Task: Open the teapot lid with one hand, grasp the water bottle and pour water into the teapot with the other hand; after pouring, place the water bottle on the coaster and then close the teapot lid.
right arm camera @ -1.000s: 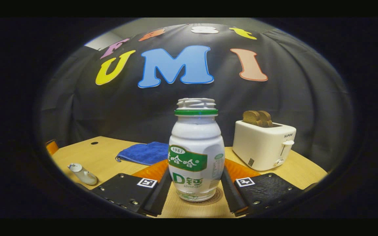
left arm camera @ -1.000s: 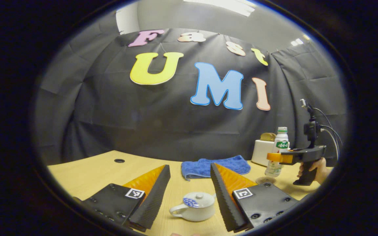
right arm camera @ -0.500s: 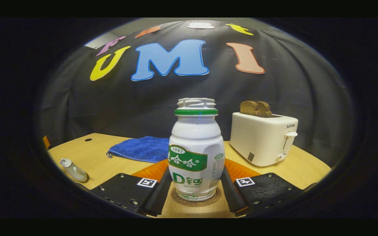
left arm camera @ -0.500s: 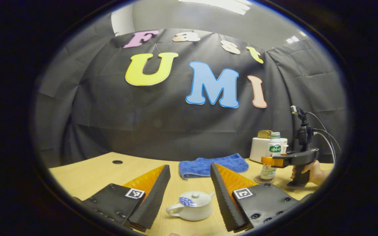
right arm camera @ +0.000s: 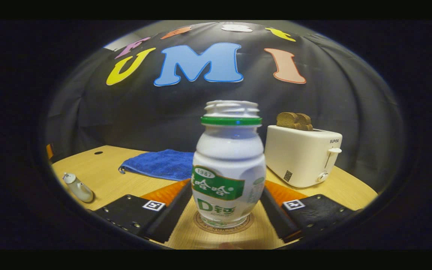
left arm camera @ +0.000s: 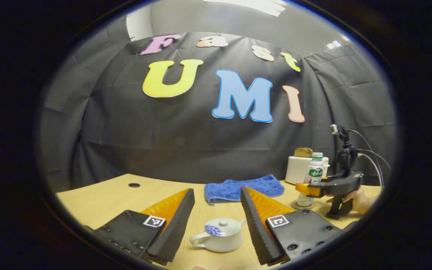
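Bottle (right arm camera: 229, 176) label: "1987"; toaster (right arm camera: 301, 155): "SUPOR".

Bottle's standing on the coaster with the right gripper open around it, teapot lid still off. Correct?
Not quite: the lid sits on the teapot, as the left gripper view shows. The rest holds: the bottle stands on the coaster, right gripper open around it.

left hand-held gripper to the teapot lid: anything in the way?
Nothing visible. In the left gripper view the teapot sits on bare table in the gap ahead of the left hand-held gripper, whose fingers stand wide apart. Its lid is on, and the blue towel lies beyond it.
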The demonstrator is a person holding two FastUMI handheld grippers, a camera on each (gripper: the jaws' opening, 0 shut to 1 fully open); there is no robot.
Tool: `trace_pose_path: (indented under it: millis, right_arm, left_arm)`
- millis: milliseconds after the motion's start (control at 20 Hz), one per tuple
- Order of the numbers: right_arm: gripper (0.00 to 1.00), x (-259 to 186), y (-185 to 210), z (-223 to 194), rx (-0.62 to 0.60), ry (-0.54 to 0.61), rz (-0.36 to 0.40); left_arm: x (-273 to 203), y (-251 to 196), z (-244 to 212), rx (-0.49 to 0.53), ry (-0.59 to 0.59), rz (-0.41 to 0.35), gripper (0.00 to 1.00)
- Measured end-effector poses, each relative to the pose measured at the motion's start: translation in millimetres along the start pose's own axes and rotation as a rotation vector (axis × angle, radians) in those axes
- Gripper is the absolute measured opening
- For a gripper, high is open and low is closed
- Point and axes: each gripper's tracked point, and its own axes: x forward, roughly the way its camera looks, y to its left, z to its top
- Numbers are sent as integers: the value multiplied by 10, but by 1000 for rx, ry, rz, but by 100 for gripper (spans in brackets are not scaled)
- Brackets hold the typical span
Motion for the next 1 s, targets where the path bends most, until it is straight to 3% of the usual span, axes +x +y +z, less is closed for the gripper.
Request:
trace_pose_path:
  millis: [50, 200, 350, 450, 600, 700, 800, 900, 1000]
  right_arm:
    - [99, -89, -30, 126, 10, -33, -7]
    - [98, -448, -88, 568, 45, -153, -43]
    - [98, -1051, -50, 618, 71, -121, -65]
    - [98, -1506, 180, 542, 95, -124, -27]
    - [98, -1981, 387, 50, 77, -90, -50]
    - [98, -2168, 659, -233, 106, -51, -15]
    - [98, -2277, 771, -445, 76, -3, -19]
    - [98, -2419, 868, -340, 71, -56, -2]
    - [98, -2506, 902, -386, 38, -73, -10]
  left_arm:
    - [-13, -35, 32, -9, -10, -19, 85]
    - [-52, -29, 131, 2, -44, -16, 94]
    - [-104, -11, 122, 17, -43, 13, 98]
    - [-217, -92, -3, 18, 12, 41, 99]
    - [-585, -394, -185, 6, 56, 59, 99]
    - [-871, -506, -316, -39, 75, 87, 99]
    - [-1026, -584, -436, -5, 111, 108, 99]
    - [-1215, -646, -388, 52, 97, 136, 96]
    - [-1228, -782, -414, 113, 99, 108, 99]
